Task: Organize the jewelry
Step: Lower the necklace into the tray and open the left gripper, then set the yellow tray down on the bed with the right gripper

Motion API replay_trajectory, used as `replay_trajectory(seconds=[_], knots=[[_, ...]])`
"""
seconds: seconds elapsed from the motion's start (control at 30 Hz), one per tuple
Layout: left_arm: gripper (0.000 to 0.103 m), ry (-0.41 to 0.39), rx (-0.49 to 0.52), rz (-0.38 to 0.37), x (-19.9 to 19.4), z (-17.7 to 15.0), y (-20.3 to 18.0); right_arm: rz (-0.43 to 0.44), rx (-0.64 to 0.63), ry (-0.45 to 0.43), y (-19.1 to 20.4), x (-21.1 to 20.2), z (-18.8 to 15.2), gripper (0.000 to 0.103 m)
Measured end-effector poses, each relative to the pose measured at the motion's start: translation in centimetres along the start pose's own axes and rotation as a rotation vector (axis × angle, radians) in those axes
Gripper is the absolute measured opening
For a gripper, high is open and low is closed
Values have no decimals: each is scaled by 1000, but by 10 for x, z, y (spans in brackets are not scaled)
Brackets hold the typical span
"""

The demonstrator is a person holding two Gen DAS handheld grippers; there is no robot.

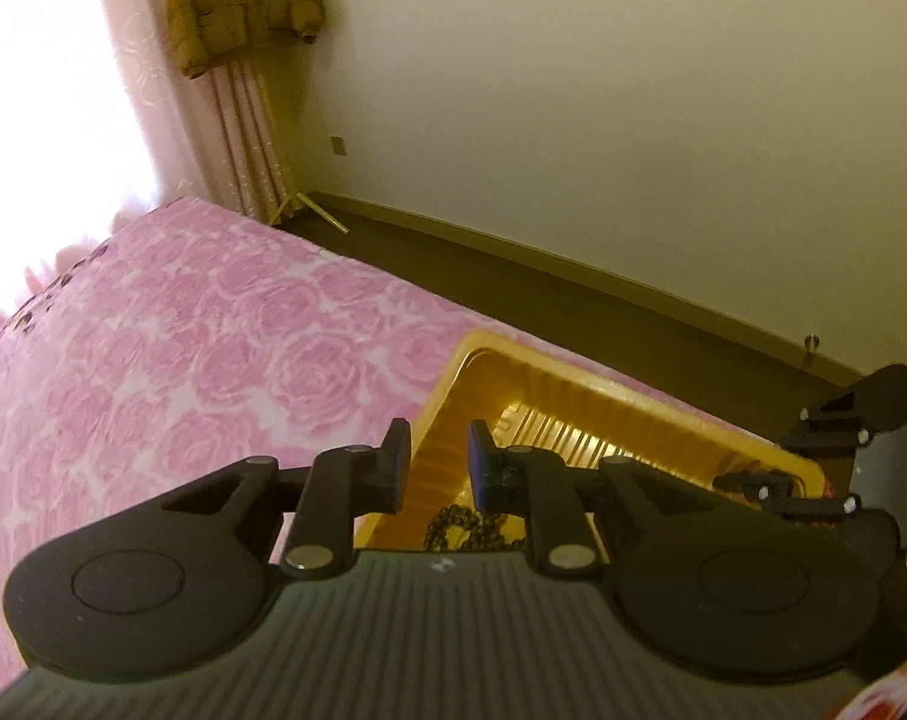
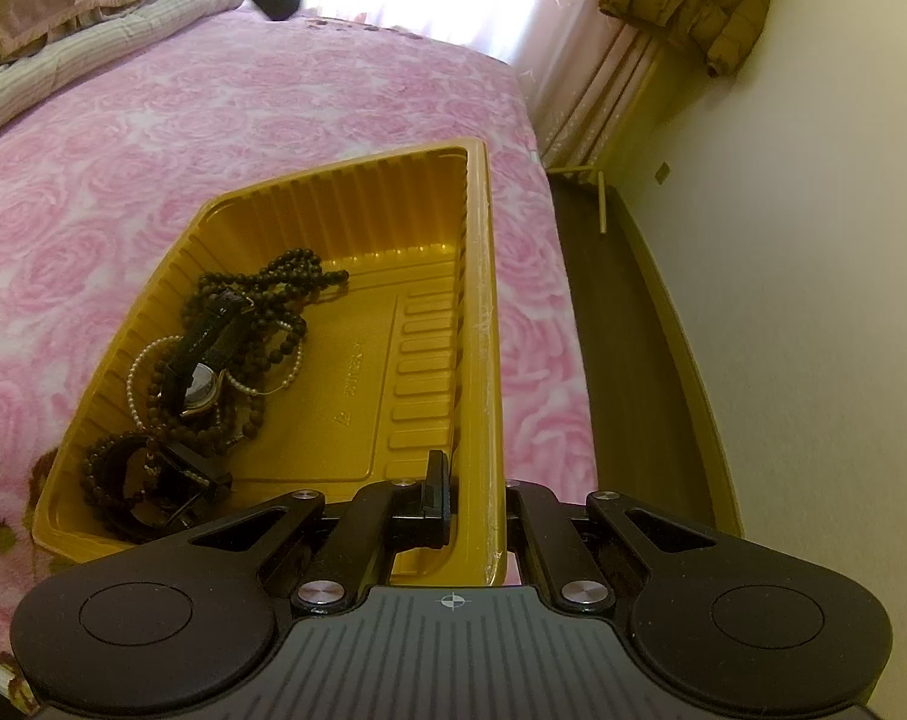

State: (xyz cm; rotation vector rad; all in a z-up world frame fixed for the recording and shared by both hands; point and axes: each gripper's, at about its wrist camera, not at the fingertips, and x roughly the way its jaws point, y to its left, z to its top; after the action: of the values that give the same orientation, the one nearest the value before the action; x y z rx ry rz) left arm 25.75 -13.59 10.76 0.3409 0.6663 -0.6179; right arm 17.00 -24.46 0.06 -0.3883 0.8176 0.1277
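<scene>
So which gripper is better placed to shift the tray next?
Right. The right gripper already has its fingers either side of the gold tray wall, likely gripping; the left gripper hovers open above it, holding nothing.

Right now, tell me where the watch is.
In the right wrist view the watch lies in the left half of the yellow tray, tangled with dark beads and pearls.
</scene>
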Motion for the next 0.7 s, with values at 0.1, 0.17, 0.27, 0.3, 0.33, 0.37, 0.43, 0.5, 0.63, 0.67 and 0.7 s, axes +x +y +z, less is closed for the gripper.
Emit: replay_trajectory(seconds=[0.1,0.17,0.27,0.3,0.33,0.37,0.43,0.5,0.63,0.67,0.7], knots=[[20,-12,-41,14,-12,-18,7,25,2,-5,-5,3,0,3],[23,-20,-77,24,-20,-33,12,50,27,2,-13,7,-1,3],[25,-27,-157,60,-33,-62,21,91,93,24,-25,15,-6,3],[25,-25,-183,73,-37,-72,23,104,115,28,-29,18,-8,3],[25,-22,-209,87,-41,-82,25,116,135,30,-32,20,-10,3],[25,-20,-233,102,-46,-91,25,130,156,31,-36,22,-13,3],[25,-13,-270,137,-54,-111,25,160,203,32,-43,26,-17,3],[25,-13,-313,166,-62,-127,25,179,240,33,-49,30,-21,3],[32,-30,-422,224,-84,-161,25,237,329,36,-62,40,-33,4],[33,-38,-452,241,-90,-171,24,255,355,37,-66,42,-36,4],[35,-43,-475,253,-95,-179,24,274,385,36,-70,44,-39,4]])
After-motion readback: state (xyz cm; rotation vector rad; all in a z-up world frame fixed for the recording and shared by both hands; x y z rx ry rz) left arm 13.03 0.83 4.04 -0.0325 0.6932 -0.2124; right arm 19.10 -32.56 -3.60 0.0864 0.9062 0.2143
